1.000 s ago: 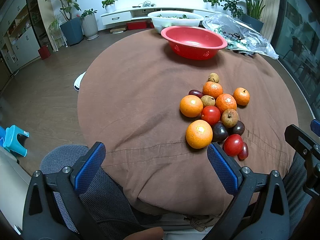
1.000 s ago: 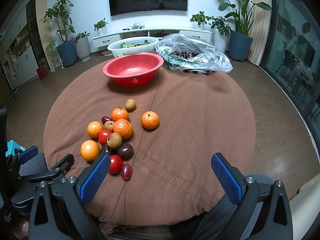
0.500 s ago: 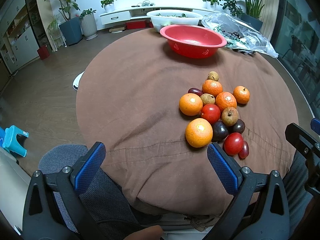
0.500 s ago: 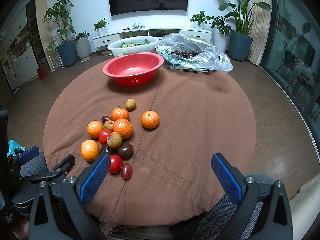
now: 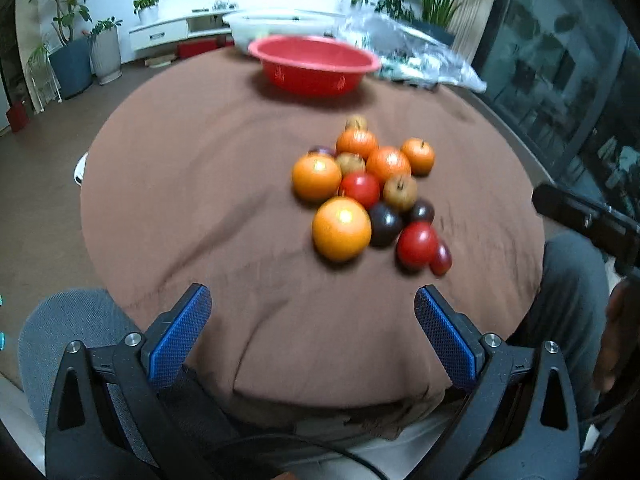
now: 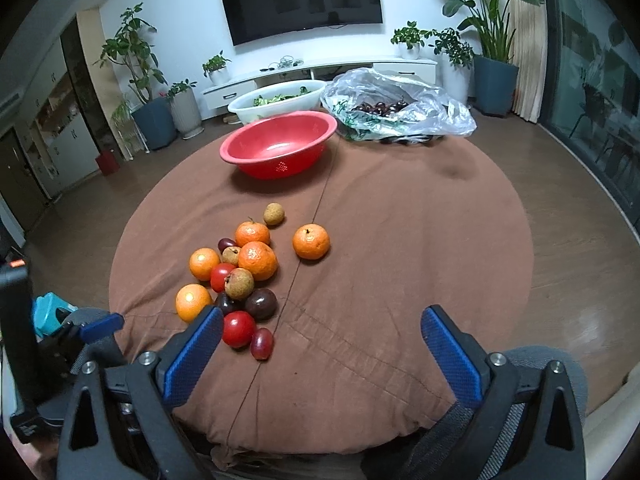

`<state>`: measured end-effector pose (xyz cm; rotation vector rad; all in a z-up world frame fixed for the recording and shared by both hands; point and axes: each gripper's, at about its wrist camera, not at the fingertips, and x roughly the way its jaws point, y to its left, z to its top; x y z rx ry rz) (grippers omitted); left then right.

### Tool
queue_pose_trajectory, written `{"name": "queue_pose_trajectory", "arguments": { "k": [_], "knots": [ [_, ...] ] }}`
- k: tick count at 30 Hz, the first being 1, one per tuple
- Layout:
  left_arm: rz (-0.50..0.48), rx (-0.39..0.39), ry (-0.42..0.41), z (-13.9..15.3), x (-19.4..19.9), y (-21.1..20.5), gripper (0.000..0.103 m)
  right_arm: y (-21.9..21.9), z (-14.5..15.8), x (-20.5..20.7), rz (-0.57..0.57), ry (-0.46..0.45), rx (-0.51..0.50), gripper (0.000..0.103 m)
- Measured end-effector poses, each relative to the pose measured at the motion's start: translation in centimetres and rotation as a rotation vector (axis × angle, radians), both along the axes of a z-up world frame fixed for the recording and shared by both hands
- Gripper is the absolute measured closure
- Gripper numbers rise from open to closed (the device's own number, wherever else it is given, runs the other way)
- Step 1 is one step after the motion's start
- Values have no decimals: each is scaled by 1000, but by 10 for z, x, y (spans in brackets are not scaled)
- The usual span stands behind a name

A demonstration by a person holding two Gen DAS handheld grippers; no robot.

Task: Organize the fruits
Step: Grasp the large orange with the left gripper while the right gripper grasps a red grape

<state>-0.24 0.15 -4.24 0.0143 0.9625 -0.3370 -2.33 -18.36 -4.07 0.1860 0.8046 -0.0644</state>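
Here both the left tool (image 5: 312,312) and right tool (image 6: 322,330) hover spread wide, empty, near the fruit pile (image 6: 240,276)

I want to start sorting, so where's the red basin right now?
The red basin sits at the far side of the brown-covered table, beyond the fruit pile, with the white bowl of greens behind it and the plastic bag to its right.
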Motion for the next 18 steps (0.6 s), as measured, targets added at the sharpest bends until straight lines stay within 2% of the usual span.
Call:
{"name": "queue_pose_trajectory", "arguments": {
  "k": [3, 10, 15, 18],
  "knots": [
    [-20, -46, -8, 1, 6, 2, 0, -3, -3, 1, 18, 8, 4, 8],
    [-114, 4, -16, -2, 30, -1, 0, 7, -20, 3, 133, 43, 41, 21],
    [-192, 32, -10, -7, 39, -9, 0, 20, -36, 13, 202, 99, 12, 43],
    [-228, 29, -16, -7, 40, -10, 5, 25, -43, 16, 229, 112, -1, 49]
  ]
}}
